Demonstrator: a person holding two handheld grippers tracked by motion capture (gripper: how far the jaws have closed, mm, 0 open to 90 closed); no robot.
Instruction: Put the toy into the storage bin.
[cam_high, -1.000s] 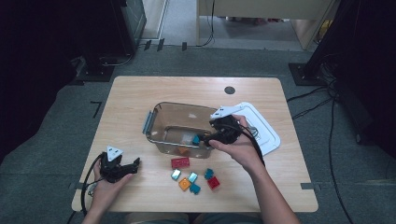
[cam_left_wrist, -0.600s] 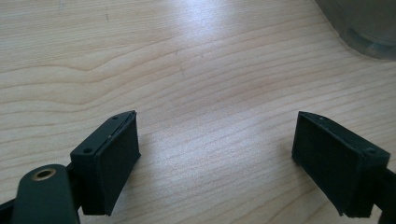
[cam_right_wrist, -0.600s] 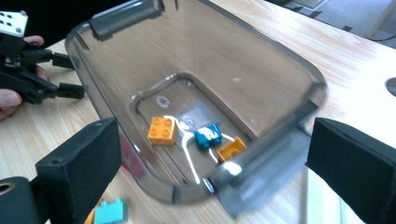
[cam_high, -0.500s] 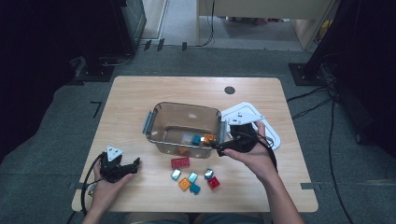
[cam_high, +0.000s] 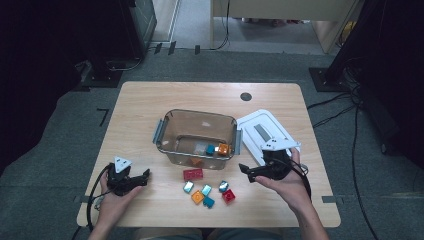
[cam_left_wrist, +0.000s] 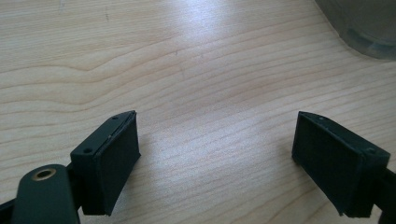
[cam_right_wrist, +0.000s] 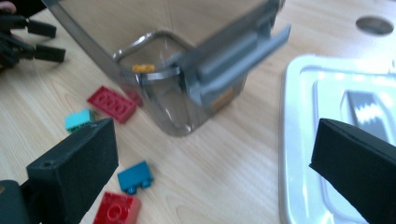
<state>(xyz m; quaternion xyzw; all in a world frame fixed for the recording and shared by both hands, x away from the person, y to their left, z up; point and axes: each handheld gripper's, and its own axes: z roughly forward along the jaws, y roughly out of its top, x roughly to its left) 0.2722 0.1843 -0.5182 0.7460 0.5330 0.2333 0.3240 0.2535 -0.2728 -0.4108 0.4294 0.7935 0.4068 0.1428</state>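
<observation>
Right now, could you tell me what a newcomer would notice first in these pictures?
Probably the clear bin at mid-table, with a few bricks inside, and its white lid lying flat to its right. Next, the loose bricks scattered on the wood in front of the bin. The right claw hovers open beside them, near the lid, and the left claw rests open at the table's near left.

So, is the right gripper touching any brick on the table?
Apart. In the right gripper view, the right gripper has wide-open jaws with bare wood between them; the teal brick lies clear of both.

Red brick, white lid
</observation>
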